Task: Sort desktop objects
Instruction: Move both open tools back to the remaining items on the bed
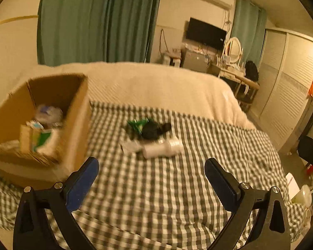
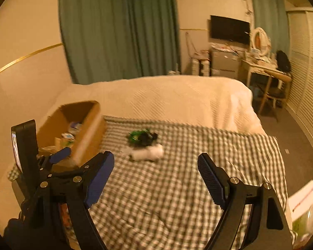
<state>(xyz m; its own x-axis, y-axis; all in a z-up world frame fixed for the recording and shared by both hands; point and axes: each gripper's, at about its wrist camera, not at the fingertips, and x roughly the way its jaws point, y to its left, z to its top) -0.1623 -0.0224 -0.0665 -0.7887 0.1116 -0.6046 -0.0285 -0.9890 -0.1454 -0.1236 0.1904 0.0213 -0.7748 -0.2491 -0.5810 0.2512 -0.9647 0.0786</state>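
A small pile lies on the checked cloth (image 1: 156, 187): a white bottle (image 1: 162, 148) on its side, a black bundle (image 1: 154, 129) and a green packet (image 1: 138, 123). The pile also shows in the right wrist view, with the bottle (image 2: 148, 153) nearest. A cardboard box (image 1: 77, 112) holding several items stands at the left. My left gripper (image 1: 152, 171) is open and empty, short of the pile. My right gripper (image 2: 156, 171) is open and empty, also short of the pile. The left gripper's body (image 2: 52, 166) shows beside the box (image 2: 89, 133) in the right wrist view.
The cloth (image 2: 177, 187) covers the near part of a bed with a cream blanket (image 1: 156, 83). Green curtains, a TV, a dresser and a louvred wardrobe stand beyond. White clutter sits off the bed's right edge (image 2: 304, 204).
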